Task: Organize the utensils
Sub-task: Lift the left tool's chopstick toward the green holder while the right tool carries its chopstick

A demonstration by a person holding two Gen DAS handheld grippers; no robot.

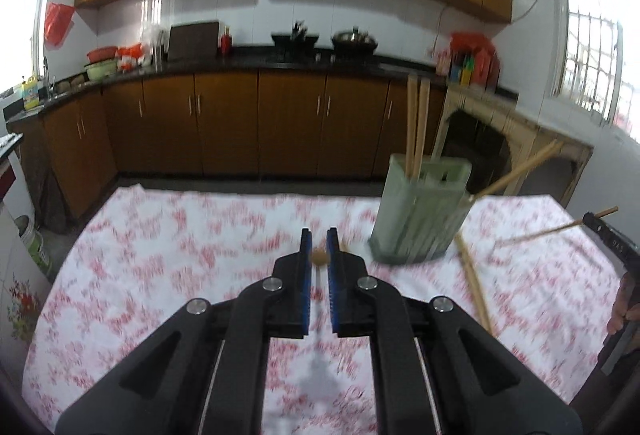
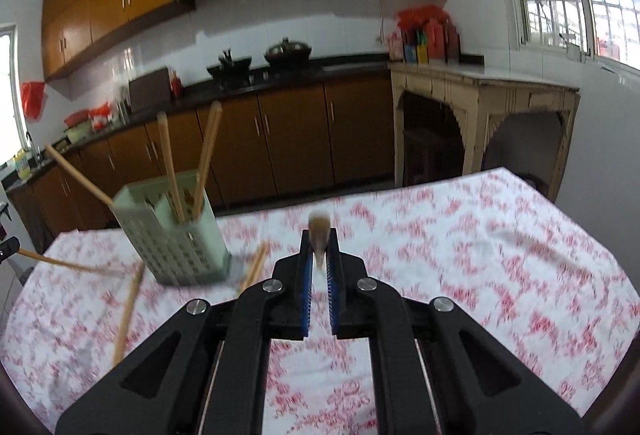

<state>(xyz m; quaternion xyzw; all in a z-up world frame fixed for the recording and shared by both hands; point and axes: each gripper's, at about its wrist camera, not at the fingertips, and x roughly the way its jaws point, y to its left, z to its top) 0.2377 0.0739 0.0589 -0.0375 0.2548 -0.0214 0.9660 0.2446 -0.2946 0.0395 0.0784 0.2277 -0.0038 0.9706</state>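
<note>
A pale green slotted utensil holder (image 1: 420, 211) stands on the floral tablecloth with two chopsticks (image 1: 416, 123) upright in it and one leaning out to the right. My left gripper (image 1: 319, 239) is shut on a chopstick (image 1: 319, 257), seen end-on, left of the holder. My right gripper (image 2: 319, 239) is shut on another chopstick (image 2: 320, 227), seen end-on, right of the holder (image 2: 176, 231). It also shows at the right edge of the left wrist view, holding a chopstick (image 1: 552, 229). Loose chopsticks (image 1: 474, 281) lie on the cloth beside the holder.
The table (image 2: 480, 255) has a white and red floral cloth. Behind it run brown kitchen cabinets (image 1: 240, 123) with a dark counter holding pots. An old beige side table (image 2: 480, 115) stands at the right under a window.
</note>
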